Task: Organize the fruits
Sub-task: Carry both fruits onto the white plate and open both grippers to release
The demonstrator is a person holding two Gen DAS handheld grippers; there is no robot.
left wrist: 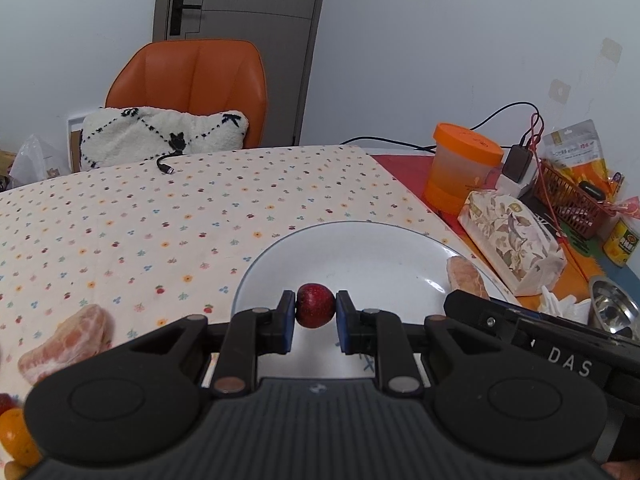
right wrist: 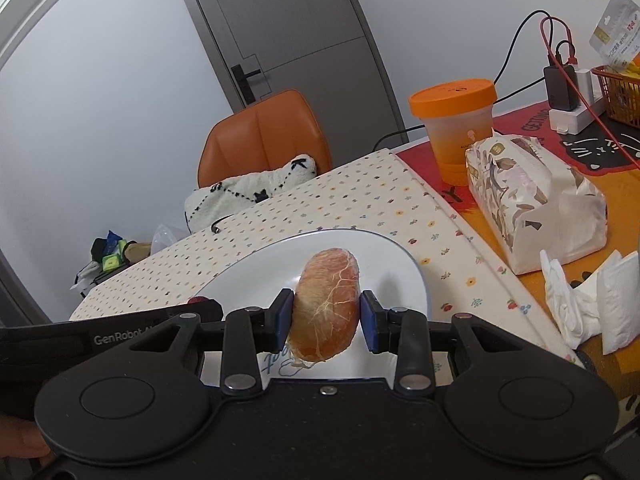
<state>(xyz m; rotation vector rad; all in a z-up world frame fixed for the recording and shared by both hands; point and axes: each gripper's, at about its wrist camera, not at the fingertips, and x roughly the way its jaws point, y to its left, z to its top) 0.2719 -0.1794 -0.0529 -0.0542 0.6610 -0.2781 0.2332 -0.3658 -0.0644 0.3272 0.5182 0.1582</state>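
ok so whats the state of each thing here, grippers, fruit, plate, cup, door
left gripper: shut on the red fruit, above the plate
right gripper: shut on a peeled citrus piece, above the plate
plate: nothing resting on it that shows
second citrus piece: lying on the tablecloth
orange cup: upright, lid on
door: closed

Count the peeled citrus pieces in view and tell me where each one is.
2. One peeled citrus piece is held in the right gripper over the white plate. Another lies on the floral cloth, left of the plate. More may be hidden behind the grippers.
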